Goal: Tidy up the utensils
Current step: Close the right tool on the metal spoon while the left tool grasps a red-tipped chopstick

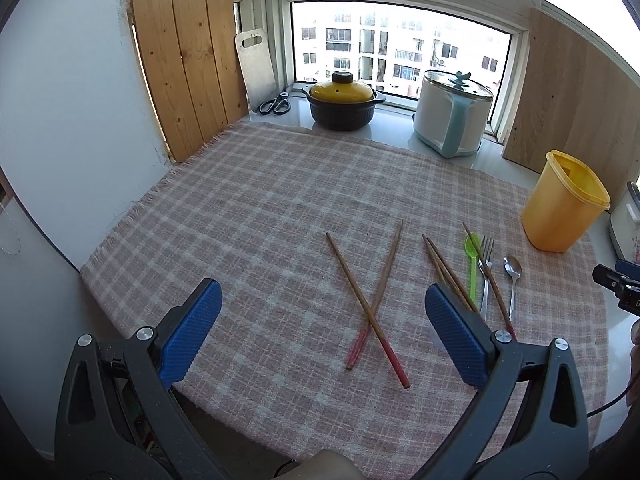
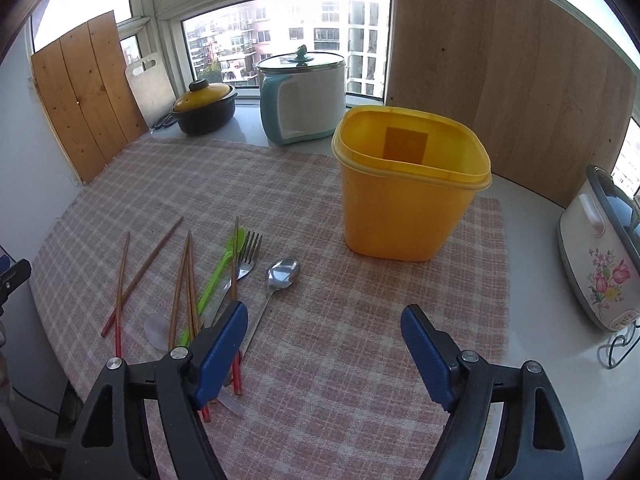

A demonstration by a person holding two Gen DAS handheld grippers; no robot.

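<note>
Jaws gape empty on both the left gripper [image 1: 322, 320] and right gripper [image 2: 324, 344], tilted down over the cloth [image 1: 240, 220]; crossed chopsticks [image 1: 366, 304] point toward the window edge.

Utensils [image 2: 224, 276] loose beside yellow bin [image 2: 408, 196]

Both fisheye views look steeply down and forward toward the window from close above the table [image 1: 248, 208], the left over the crossed chopsticks [image 1: 368, 304], the right nearer the yellow container [image 2: 408, 200], sharing the utensils, cloth and windowsill pots.
</note>
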